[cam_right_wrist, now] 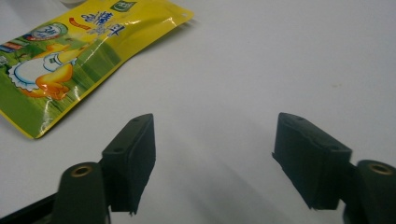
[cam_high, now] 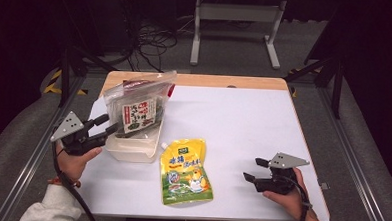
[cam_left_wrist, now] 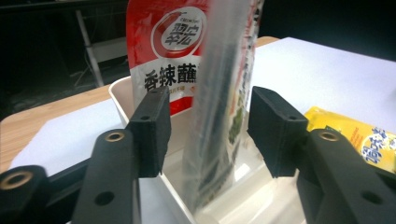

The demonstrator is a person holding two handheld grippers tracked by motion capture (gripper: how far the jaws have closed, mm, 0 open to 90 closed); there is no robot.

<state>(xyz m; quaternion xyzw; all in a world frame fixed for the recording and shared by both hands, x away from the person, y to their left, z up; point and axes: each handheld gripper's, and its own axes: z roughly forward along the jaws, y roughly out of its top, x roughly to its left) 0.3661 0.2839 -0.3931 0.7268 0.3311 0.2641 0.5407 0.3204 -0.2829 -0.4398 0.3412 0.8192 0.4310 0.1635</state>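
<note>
Left gripper at the left edge of the tabletop, jaws spread either side of a clear bag; pads stand off it, not pressing. Clear bag stands upright in a white tub near the left edge, toward the far corner. Dark contents; white label with red and green characters, too small to read from the high view. Behind it in the tub, in the left gripper view, a red pouch: round logo, large dark characters 香辣蘸 on white.

Yellow pouch lies flat by the near edge, left of centre, just beside the tub. Spout cap at its upper corner, cartoon duck, red characters, green lower band.

Right gripper near the right near corner, jaws spread, nothing between them, bare tabletop below
</note>
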